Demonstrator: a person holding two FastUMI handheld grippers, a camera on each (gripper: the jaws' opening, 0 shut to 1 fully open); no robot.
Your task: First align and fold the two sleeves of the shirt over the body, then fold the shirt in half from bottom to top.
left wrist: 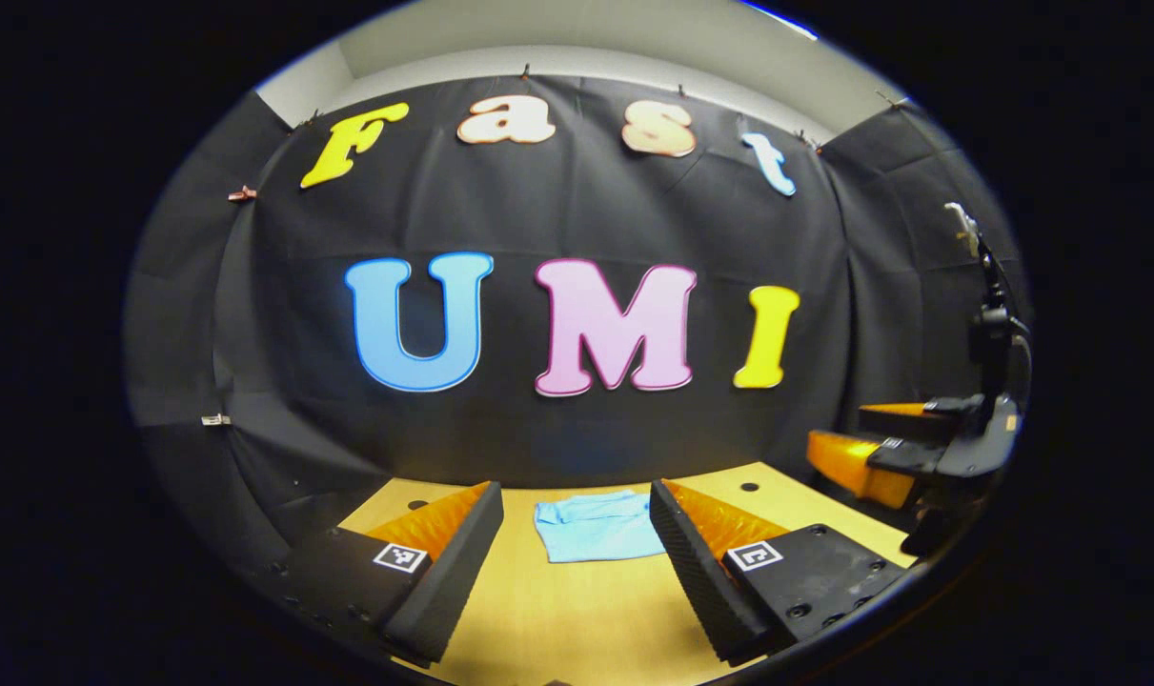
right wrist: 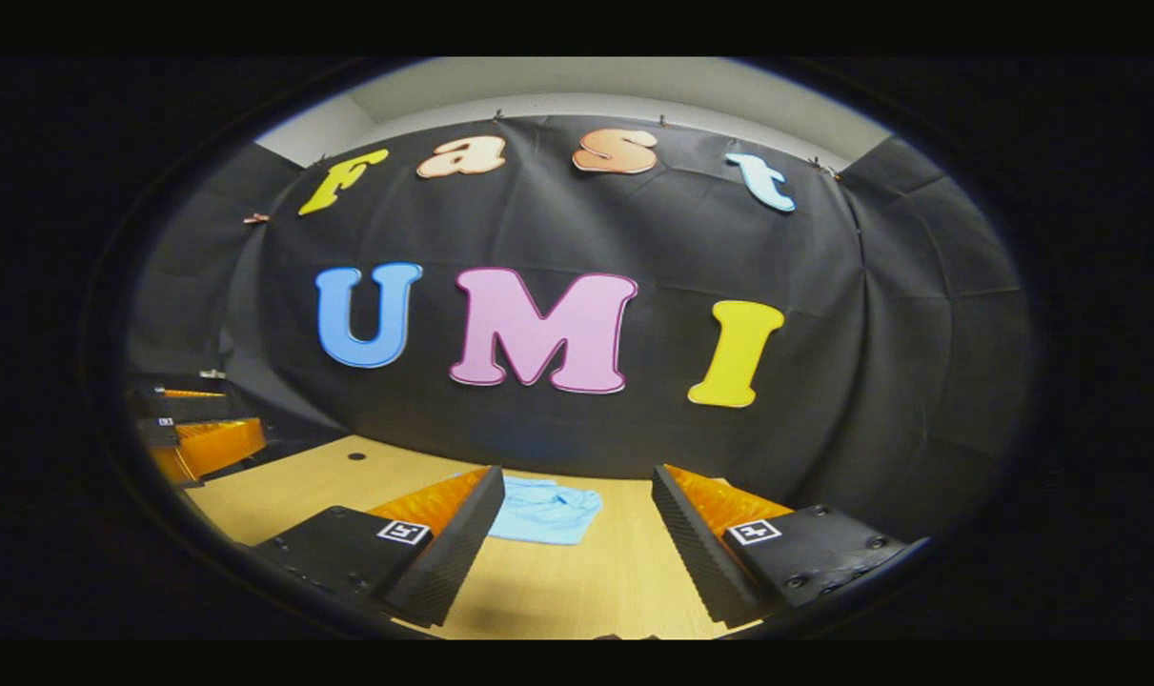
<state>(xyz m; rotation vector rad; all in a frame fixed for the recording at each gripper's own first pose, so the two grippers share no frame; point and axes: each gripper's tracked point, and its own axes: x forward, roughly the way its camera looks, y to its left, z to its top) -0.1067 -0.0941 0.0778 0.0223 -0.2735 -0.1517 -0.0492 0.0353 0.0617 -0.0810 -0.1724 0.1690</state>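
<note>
Two hand-held grippers are up off the worktop, and both stand released, holding nothing. My left hand-held gripper has its jaws spread wide, and between them, farther along the wooden surface, I see the shirt. My right hand-held gripper is spread the same way, with the shirt showing near its left finger; I also see it off to the right of the shirt from the left gripper view.

The shirt is a pale blue bundle lying flat near the back edge of the worktop, close to the black cloth wall. It looks small and compact, with its edges fairly square, so I judge it may already be folded, or nearly so; at this range I cannot make out the sleeves or tell how many layers there are.

If any fold is left to do, I would bring both hand-held grippers down low on either side of the shirt, pinch the two near corners of the hem at the same height, and lift and carry them together toward the collar so the edges meet evenly. Uneven height would skew the fold.

Square black-and-white marker tags sit on each gripper's fingers. I can read no brand or label on the shirt.
</note>
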